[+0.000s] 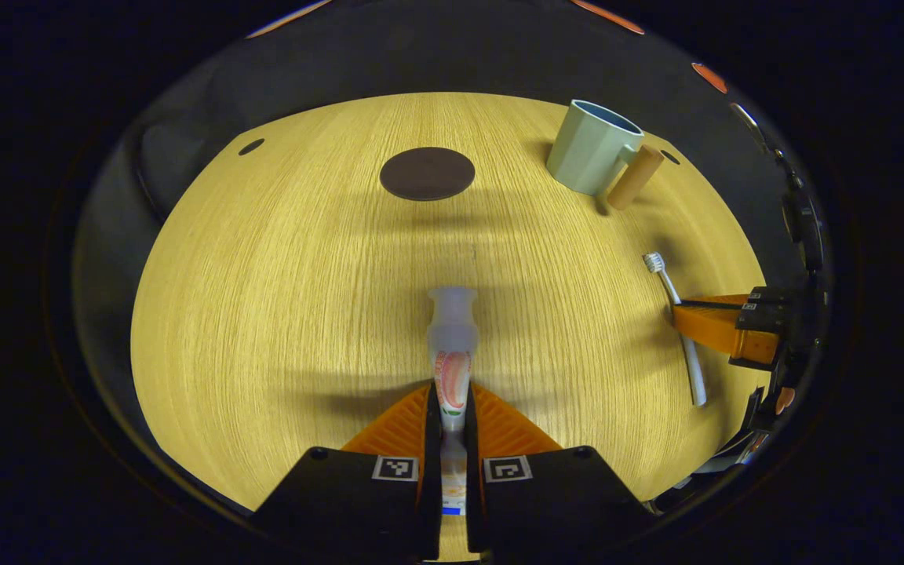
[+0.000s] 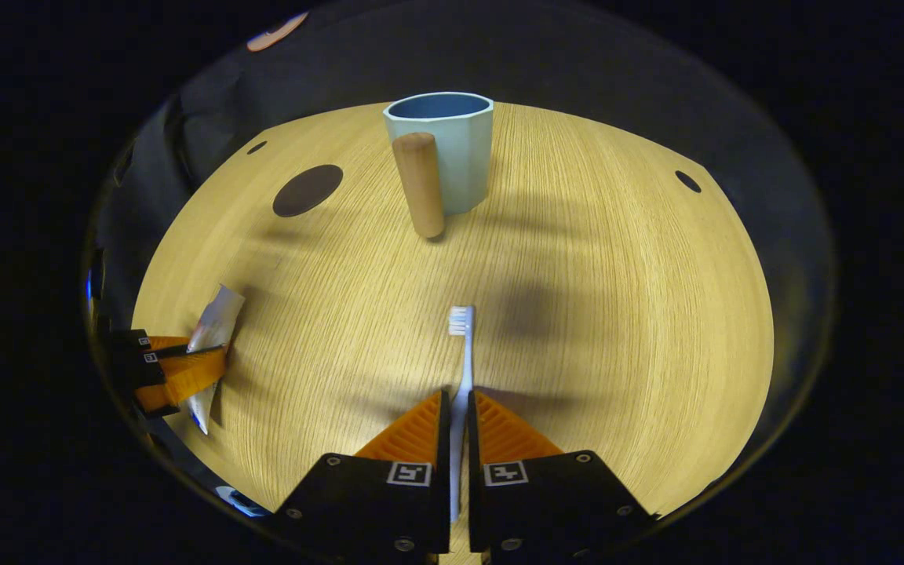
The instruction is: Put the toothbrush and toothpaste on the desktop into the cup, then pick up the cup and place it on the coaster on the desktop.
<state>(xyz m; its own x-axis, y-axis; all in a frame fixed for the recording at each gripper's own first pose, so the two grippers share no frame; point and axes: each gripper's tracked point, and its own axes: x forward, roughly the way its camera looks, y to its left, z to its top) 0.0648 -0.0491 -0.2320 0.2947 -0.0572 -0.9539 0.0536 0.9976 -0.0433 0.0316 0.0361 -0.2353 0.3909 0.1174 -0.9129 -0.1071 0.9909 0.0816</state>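
In the left gripper view, the left gripper [image 1: 452, 408] is seen low over the wooden table [image 1: 279, 298], pointed forward and nearly level with the surface. Its jaws are drawn almost together and pressed on both sides of the toothpaste tube [image 1: 452, 369], which is held lengthwise between them with its cap end [image 1: 452, 310] pointed away from the camera. Beyond it, a dark round coaster [image 1: 427, 173] is seen lying flat near the far edge of the table. To the right of the coaster, well apart from it, the pale blue-green cup [image 1: 589, 153] is seen standing, its wooden cylindrical handle [image 1: 635, 177] turned toward the right. At the right edge, the right gripper [image 1: 703, 326] is seen reaching in from the side, its jaws set about the handle of the white toothbrush [image 1: 679, 329], whose bristled head is pointed toward the cup.

In the right gripper view, the right gripper [image 2: 458, 424] is likewise held low and pointed forward. Its jaws are nearly closed, and the thin toothbrush [image 2: 463, 361] is gripped between them, with the bristles [image 2: 461, 319] at the far end. Straight ahead, the cup [image 2: 452, 149] is seen upright with its wooden handle [image 2: 419, 184] facing the camera. The coaster [image 2: 308, 190] lies to the left of the cup. At the left edge, the left gripper [image 2: 201, 365] is seen with the toothpaste tube [image 2: 216, 322] clamped in its jaws.
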